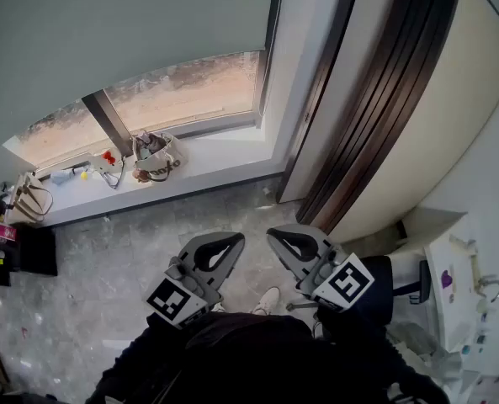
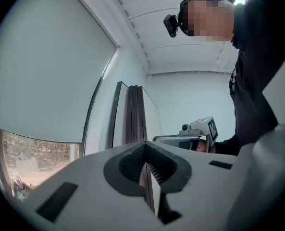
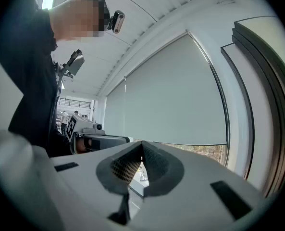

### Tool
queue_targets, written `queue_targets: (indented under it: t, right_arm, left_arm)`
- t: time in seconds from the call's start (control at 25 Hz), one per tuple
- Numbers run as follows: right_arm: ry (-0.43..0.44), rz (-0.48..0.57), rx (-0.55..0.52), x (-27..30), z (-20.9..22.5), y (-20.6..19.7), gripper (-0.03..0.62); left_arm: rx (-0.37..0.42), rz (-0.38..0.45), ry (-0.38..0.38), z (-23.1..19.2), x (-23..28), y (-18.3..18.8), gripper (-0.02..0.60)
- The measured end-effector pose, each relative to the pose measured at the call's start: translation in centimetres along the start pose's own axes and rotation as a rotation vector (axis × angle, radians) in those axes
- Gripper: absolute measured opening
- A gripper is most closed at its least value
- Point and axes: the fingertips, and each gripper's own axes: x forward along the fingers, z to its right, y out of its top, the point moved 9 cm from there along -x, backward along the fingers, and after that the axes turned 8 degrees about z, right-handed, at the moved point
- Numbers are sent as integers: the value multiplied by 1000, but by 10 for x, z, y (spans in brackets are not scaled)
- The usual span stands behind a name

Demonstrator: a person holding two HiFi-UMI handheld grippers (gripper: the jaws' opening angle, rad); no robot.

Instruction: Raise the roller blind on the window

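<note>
The grey roller blind (image 1: 123, 32) covers most of the window, and its bottom edge hangs a little above the sill. A strip of bare glass (image 1: 190, 91) shows below it. I hold both grippers close to my body, level and well short of the window. The left gripper (image 1: 232, 241) is shut with nothing between its jaws, and so is the right gripper (image 1: 276, 236). In the left gripper view the shut jaws (image 2: 146, 160) face the blind (image 2: 41, 76). In the right gripper view the shut jaws (image 3: 141, 153) face the blind (image 3: 176, 100). I cannot make out any pull cord.
The white sill (image 1: 224, 154) carries a small bag (image 1: 154, 156), a tote bag (image 1: 29, 199) and small items. A dark-framed panel (image 1: 384, 99) leans at the right of the window. A white desk (image 1: 459, 293) stands at the far right, and a black box (image 1: 34, 251) at the left.
</note>
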Motion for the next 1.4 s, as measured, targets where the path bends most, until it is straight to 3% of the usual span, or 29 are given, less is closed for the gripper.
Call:
queue_targets:
  t: [0.16,0.36,0.68,1.24,1.4]
  right_arm:
    - [-4,-22,2,-6,-1,-2,6]
    - [-9,-28,6,-17,4,1,6]
    - [-71,23,21,-31,21,2,6]
    - [14,-8,7,-73,63,4,6]
    - [31,-9,25,-67,77,-1,6]
  left_arm:
    - [11,22,-5,5,4,-2,6]
    - [-7,-15,1,16,15,-4,6]
    - [1,14,-17,18,29,-7,6]
    - [23,22,0,46,96,-17,6]
    - [31,30,26,37,106,-22,6]
